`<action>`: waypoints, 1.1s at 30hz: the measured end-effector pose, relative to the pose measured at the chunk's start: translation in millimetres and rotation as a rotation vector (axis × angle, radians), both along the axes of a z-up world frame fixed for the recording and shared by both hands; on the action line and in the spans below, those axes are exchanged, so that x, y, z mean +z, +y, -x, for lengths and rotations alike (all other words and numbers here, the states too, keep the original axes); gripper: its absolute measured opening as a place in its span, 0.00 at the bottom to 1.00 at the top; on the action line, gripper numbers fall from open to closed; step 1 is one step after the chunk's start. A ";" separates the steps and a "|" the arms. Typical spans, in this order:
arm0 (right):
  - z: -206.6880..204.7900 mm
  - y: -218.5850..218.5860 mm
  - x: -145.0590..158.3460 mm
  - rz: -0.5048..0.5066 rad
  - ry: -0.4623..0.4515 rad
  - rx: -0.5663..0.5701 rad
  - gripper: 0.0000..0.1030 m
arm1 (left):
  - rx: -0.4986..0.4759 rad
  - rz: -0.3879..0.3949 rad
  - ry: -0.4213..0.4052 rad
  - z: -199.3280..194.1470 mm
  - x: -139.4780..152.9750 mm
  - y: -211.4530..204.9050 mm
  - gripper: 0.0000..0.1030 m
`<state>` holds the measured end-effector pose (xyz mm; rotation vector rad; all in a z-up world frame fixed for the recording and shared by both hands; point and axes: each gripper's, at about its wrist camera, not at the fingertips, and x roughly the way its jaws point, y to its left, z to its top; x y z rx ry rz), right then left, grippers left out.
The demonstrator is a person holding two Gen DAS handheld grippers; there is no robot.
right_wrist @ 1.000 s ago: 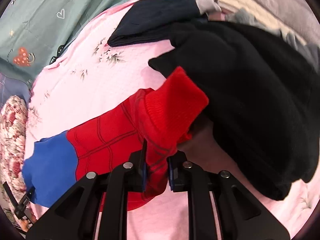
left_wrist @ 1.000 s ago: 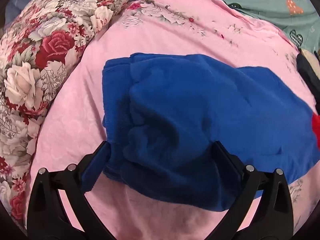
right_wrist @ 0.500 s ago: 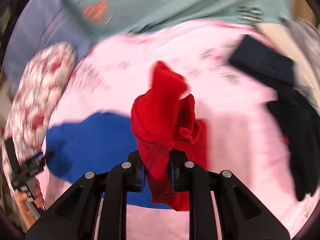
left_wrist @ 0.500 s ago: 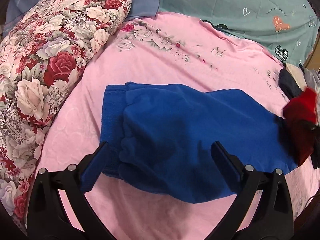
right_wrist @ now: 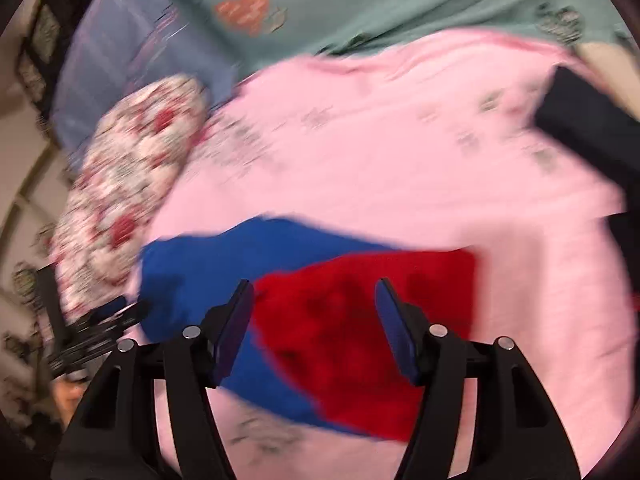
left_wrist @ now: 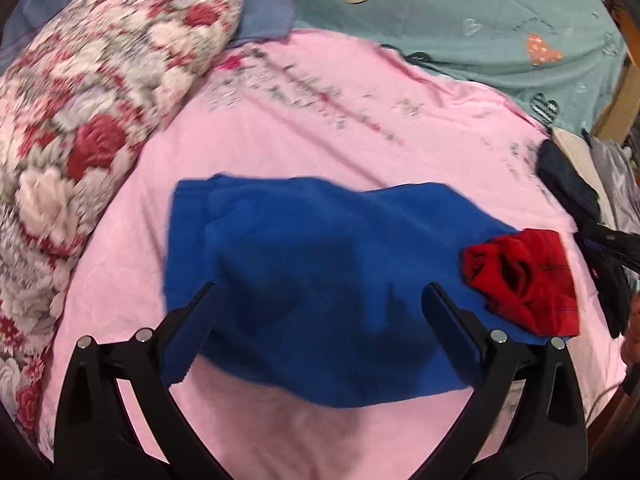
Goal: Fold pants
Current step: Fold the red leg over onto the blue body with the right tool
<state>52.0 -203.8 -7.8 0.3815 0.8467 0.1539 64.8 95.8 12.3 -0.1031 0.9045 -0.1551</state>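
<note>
The pants [left_wrist: 320, 280] lie on the pink bedsheet [left_wrist: 320, 120], blue at the waist end on the left. Their red leg ends [left_wrist: 524, 280] are bunched on top of the blue part at the right. My left gripper [left_wrist: 320, 300] hovers open above the blue fabric with nothing between its fingers. In the right wrist view the red cloth [right_wrist: 360, 320] lies folded over the blue part [right_wrist: 192, 276]. My right gripper [right_wrist: 314, 292] is above it, its jaws opening, and the pads do not press on the cloth.
A floral pillow [left_wrist: 80, 128] lies along the left of the bed. A teal quilt with hearts [left_wrist: 480, 12] lies at the back. Dark clothes [left_wrist: 568, 184] are piled at the right edge. The other gripper [right_wrist: 100, 320] shows at the lower left of the right wrist view.
My right gripper carried the red leg ends leftward over the blue part and let them go. The left gripper rose, so the pants look smaller and farther.
</note>
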 end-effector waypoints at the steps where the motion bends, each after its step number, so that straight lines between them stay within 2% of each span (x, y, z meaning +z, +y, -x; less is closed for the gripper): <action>1: 1.8 -8.5 -2.6 0.031 0.008 -0.045 0.49 | -0.038 0.004 -0.004 -1.3 4.4 -13.3 0.98; 3: -1.1 -29.1 -16.6 0.077 0.060 -0.117 0.44 | -0.090 -0.002 -0.013 -2.5 9.6 -35.5 0.98; 5: -2.3 -38.4 -28.3 0.111 0.095 -0.158 0.44 | -0.142 0.000 -0.009 -6.2 13.2 -60.5 0.98; 9: -19.2 -26.1 -51.8 0.119 0.142 -0.093 0.44 | -0.202 0.046 0.004 -15.6 13.0 -101.4 0.98; 13: -27.6 -30.7 -70.3 0.120 0.167 -0.105 0.44 | -0.250 0.026 0.038 -29.9 1.7 -143.1 0.98; 14: -29.0 -35.6 -72.8 0.109 0.170 -0.113 0.44 | -0.258 0.012 0.052 -34.7 -3.9 -151.7 0.98; 17: -23.1 -41.8 -74.8 0.098 0.162 -0.115 0.44 | -0.220 -0.127 0.132 -50.0 -34.3 -169.1 0.98; 19: -14.2 -47.6 -66.6 0.108 0.123 -0.132 0.44 | -0.203 -0.144 0.166 -54.1 -47.1 -166.6 0.98; 21: -0.8 -50.7 -57.1 0.116 0.081 -0.129 0.44 | -0.189 -0.088 0.193 -55.9 -52.4 -156.4 0.98; 23: 12.3 -45.3 -52.3 0.084 0.055 -0.060 0.43 | -0.178 -0.042 0.215 -57.1 -55.1 -143.8 0.98; 24: 17.2 -40.4 -52.8 0.074 0.059 -0.014 0.38 | -0.178 -0.036 0.216 -55.1 -56.3 -141.6 0.98; 25: 21.3 -31.4 -57.0 0.099 0.084 0.037 0.32 | -0.183 -0.033 0.217 -55.1 -57.3 -140.1 0.98; 27: 24.3 -17.6 -71.1 0.221 0.147 0.065 0.30 | -0.188 -0.039 0.215 -55.0 -58.8 -139.8 0.98; 28: 25.4 -12.9 -81.0 0.282 0.179 0.071 0.30 | -0.187 -0.042 0.213 -54.8 -59.3 -140.5 0.98; 29: 30.0 -11.5 -82.8 0.308 0.143 0.071 0.32 | -0.184 -0.040 0.209 -55.1 -58.9 -140.5 0.98; 30: 31.0 -11.6 -82.5 0.322 0.143 0.070 0.36 | -0.179 -0.039 0.204 -53.1 -55.4 -140.2 0.98; 31: 31.5 -14.1 -79.9 0.307 0.145 0.065 0.36 | -0.174 -0.041 0.198 -50.5 -51.6 -138.5 0.98; 33: 30.8 -22.8 -72.0 0.202 0.151 0.067 0.38 | -0.172 -0.049 0.166 -43.0 -39.4 -132.7 0.98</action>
